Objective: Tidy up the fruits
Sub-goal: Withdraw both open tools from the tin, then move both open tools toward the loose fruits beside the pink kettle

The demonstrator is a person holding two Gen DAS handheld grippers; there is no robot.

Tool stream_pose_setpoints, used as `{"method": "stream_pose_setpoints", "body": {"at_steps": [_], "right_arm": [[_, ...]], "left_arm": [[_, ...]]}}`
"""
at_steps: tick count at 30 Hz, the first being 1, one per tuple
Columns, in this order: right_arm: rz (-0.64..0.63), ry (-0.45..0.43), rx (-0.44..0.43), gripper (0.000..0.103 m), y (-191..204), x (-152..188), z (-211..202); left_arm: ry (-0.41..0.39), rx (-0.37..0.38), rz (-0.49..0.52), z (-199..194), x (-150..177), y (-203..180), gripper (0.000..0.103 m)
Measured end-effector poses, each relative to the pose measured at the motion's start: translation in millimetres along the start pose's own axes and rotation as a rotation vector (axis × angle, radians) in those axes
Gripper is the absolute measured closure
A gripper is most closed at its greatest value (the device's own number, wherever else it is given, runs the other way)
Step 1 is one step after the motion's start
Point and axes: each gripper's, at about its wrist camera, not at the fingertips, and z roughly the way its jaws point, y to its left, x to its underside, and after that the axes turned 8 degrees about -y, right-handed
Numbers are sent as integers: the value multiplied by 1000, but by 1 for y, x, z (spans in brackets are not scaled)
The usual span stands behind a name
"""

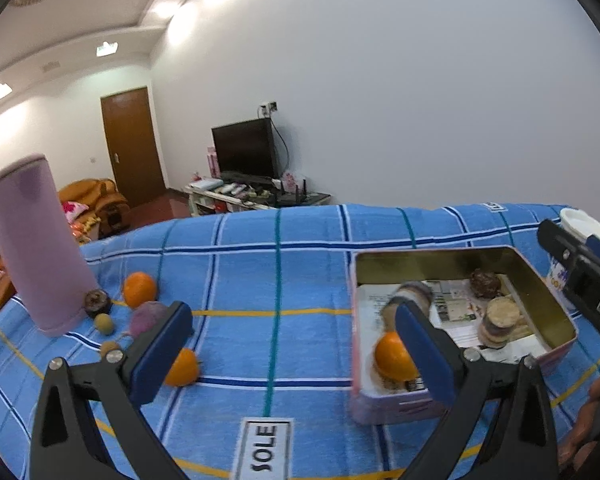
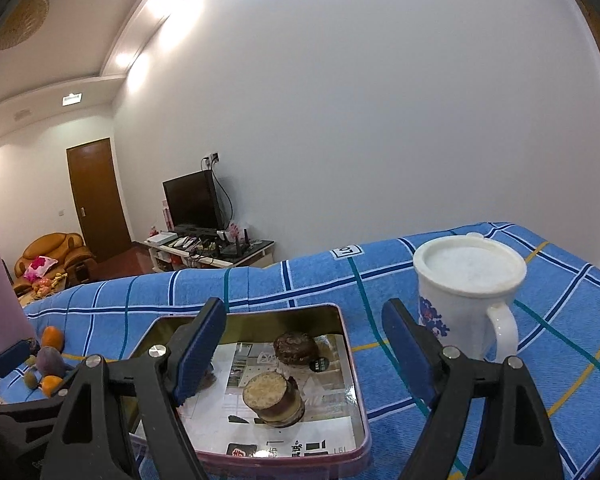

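The left claw (image 1: 296,354) is released, its blue pads spread wide over a surface covered by a blue checked cloth (image 1: 276,264), with nothing between them. Just behind its left pad lies an orange (image 1: 182,368) on the cloth. Behind its right pad, a second orange (image 1: 394,356) sits in the near corner of a pink tin box (image 1: 392,404) lined with printed paper. Deeper in the tin are stacked round biscuits (image 1: 500,322) and a dark round cake (image 1: 485,283).

The right claw (image 2: 304,354) is also released, empty, hovering over the same tin, its left pad above the tin's near left part.

Farther left on the cloth, a purple fruit (image 1: 148,318), small brownish fruits (image 1: 104,324) and a third orange (image 1: 140,289) cluster beside a tall lilac cylinder (image 1: 36,248). To the right, beyond the tin, stands a white lidded mug (image 2: 466,300). A television (image 1: 246,148) and brown door (image 1: 134,146) are in the background.
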Motion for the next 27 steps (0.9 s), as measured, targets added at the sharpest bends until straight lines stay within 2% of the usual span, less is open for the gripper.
{"method": "stream_pose_setpoints", "body": {"at_steps": [3,11,18,27], "right_arm": [[-8,-8,5,22,3,1,-3],[-39,-22,10,22,15,3,-13],[-43,-6,-1,22,26,6,-16],[-65,33,-38,22,51,13,-18]], "left_arm": [[-7,-15,23,-3,2,2,0],[15,-32,10,-3,7,25,0],[0,-76,27,-5,11,44,0],[8,-95,30,-5,17,67,0]]}}
